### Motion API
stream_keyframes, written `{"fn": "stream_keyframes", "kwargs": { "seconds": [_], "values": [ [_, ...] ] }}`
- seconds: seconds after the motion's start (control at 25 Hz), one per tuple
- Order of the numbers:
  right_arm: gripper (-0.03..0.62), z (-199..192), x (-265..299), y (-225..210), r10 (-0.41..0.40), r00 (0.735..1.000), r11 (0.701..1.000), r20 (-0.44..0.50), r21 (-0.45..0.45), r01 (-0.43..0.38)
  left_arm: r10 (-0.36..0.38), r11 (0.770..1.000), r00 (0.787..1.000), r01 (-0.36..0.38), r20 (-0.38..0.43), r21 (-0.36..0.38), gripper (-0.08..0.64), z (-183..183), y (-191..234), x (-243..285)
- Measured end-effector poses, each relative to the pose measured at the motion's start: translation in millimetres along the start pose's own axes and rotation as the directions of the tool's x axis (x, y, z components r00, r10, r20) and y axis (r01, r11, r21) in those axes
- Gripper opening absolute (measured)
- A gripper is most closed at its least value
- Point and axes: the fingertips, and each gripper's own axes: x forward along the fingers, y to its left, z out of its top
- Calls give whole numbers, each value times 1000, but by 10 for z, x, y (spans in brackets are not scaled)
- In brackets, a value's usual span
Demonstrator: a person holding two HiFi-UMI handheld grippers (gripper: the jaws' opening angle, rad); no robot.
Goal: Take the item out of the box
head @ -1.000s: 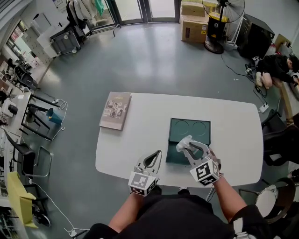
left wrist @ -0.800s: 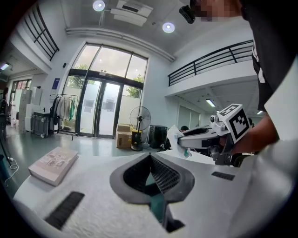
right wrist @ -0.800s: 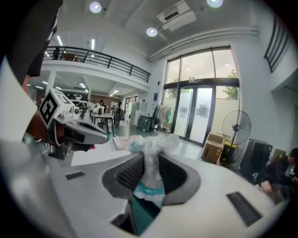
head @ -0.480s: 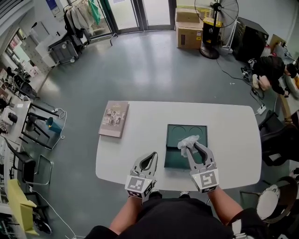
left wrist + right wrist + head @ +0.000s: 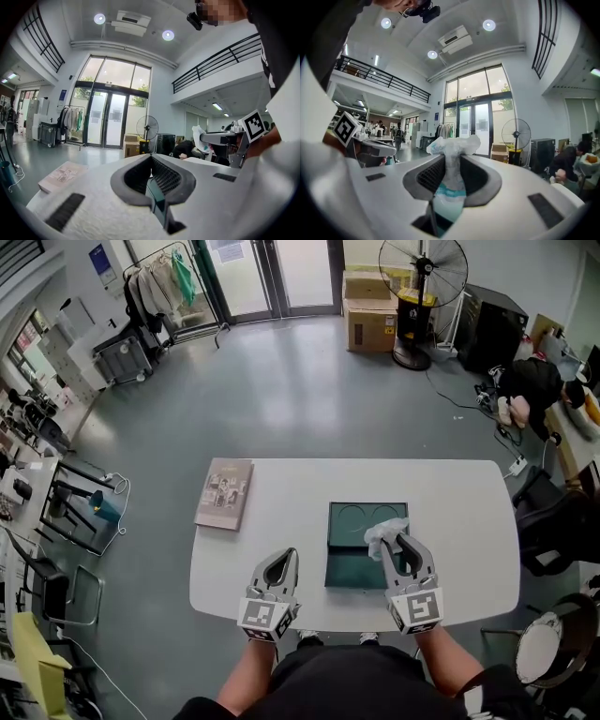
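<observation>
1. While it points toward 12 o'clock in the head view, the right gripper has its jaws partly closed, pinching the item. This is a crumpled white packet with a teal band.
2. Seen in the right gripper view, the item stands upright between the two pads. Its long axis runs along the jaws and its bunched top pokes out past the tips.
3. A dark green box lies open on a white table. In the head view the item overlaps the box's far right part, at about 1 o'clock from the box's middle.
4. The item seems raised clear of the box, since the right gripper view looks out level across the room rather than down into the box.
5. Well apart at 9 o'clock from the right gripper, the left gripper has its tips together and holds nothing.
6. A book lies at 10 o'clock from the box, well apart from it.
7. Bare table shows at 3 o'clock and at 9 o'clock from the box.
8. Setting the item down probably means carrying it sideways past the box's rim. The 3 o'clock side looks nearer to the right gripper.
</observation>
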Motion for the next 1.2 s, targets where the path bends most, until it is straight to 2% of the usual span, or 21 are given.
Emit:
{"fn": "stream_keyframes", "kwargs": {
  "seconds": [0.36, 1.0, 1.2],
  "values": [
    [86, 42, -17, 27, 1, 1000, 1000, 21, -20, 0, -64, 998, 998, 64, -2, 1, 14, -117, -209, 41],
    [86, 68, 3, -8, 8, 999, 1000, 32, -20, -8, -62, 998, 998, 62, -7, 4, 14, -59, -264, 83],
    [86, 107, 11, -7, 15, 999, 1000, 35, -13, -15, -84, 996, 996, 84, -6, -1, 14, -129, -312, 92]
  ]
}}
